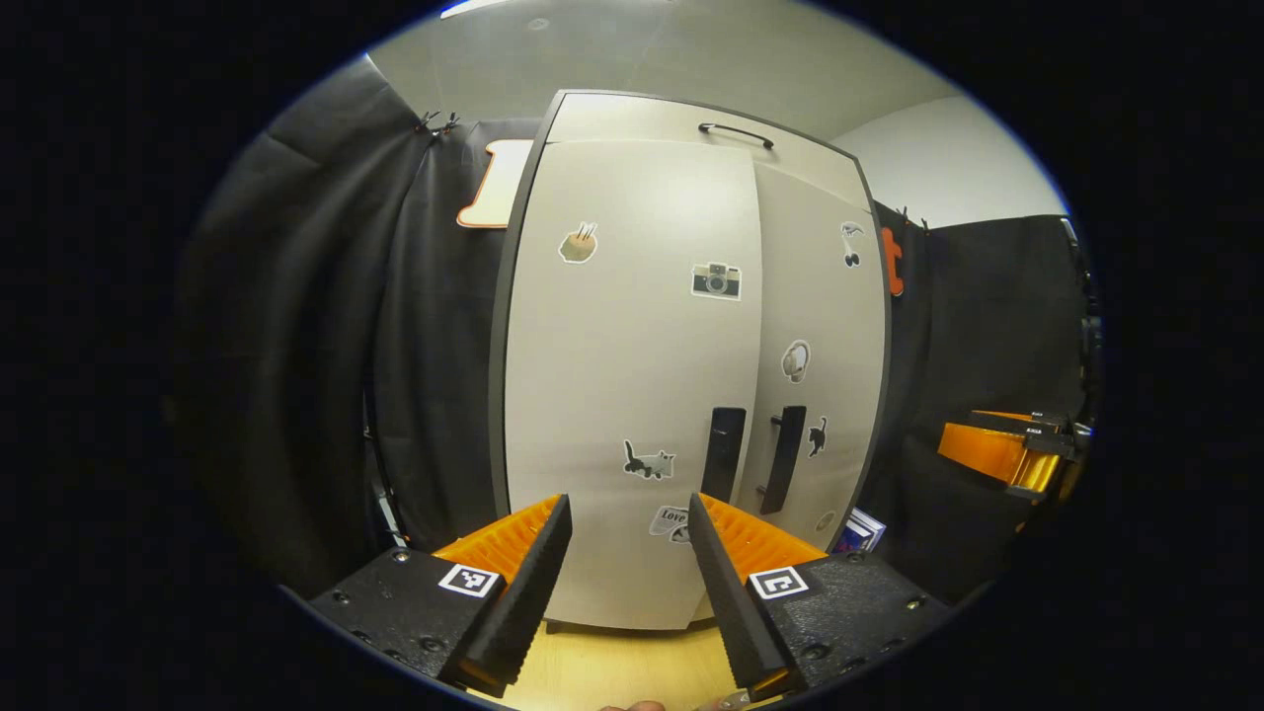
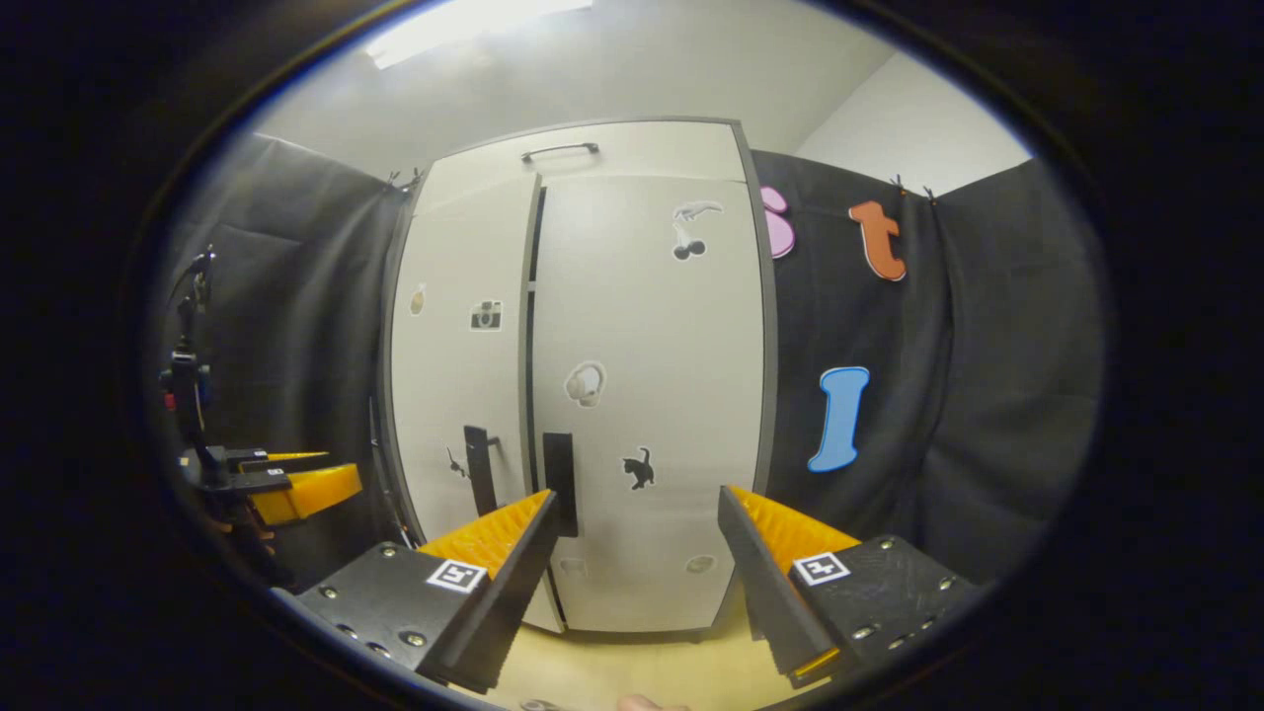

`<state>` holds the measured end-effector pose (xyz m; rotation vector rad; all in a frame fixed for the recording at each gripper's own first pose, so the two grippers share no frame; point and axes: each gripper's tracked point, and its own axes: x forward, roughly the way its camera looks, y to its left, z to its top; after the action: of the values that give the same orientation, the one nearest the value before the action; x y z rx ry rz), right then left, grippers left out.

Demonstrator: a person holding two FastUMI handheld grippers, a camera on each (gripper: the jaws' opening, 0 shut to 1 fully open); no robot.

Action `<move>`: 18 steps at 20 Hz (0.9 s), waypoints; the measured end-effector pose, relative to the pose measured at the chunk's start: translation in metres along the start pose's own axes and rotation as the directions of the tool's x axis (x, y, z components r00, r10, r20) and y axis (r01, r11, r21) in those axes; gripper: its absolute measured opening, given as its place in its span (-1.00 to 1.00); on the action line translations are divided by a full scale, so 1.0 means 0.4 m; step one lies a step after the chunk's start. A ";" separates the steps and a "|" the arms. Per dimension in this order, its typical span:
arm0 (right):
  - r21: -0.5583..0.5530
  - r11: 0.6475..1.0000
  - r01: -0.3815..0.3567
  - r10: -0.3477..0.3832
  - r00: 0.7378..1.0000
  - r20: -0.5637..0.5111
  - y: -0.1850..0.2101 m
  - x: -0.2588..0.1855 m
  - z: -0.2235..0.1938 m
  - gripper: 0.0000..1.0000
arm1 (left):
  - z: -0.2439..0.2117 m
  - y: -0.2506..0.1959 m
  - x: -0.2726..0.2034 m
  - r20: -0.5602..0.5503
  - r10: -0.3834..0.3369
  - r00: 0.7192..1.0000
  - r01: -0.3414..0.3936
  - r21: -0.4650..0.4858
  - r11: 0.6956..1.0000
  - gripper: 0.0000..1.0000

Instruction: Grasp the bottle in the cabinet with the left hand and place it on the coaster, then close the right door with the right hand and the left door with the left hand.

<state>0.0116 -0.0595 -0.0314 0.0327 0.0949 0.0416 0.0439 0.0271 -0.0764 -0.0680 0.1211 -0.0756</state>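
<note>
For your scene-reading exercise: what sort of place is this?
Probably a staged recording booth, not a real home: black cloth walls it in, a sticker-covered cabinet stands on a wooden table, and the open left gripper faces it.

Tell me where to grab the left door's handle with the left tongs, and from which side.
Grip the left door's handle around the middle of its upright bar, coming straight from the front with one finger on either side. It is tall and narrow and stands off the left door near its inner edge, so a sideways pinch should fit. The left tongs are open and face it.
</note>
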 end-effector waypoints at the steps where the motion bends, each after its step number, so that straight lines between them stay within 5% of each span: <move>1: 0.002 1.000 0.002 -0.002 1.000 0.011 -0.001 0.000 0.007 0.94 | 0.010 0.005 0.002 0.010 0.009 1.000 -0.009 0.012 1.000 0.55; 18: 0.017 1.000 -0.006 0.003 0.989 0.145 0.002 -0.040 0.089 0.94 | 0.168 -0.024 -0.054 0.189 0.034 0.981 -0.049 0.078 0.996 0.54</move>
<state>-0.0008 -0.0606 0.0057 0.0527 -0.0505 0.0426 0.0302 0.0236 -0.0066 0.0099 -0.0691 -0.0320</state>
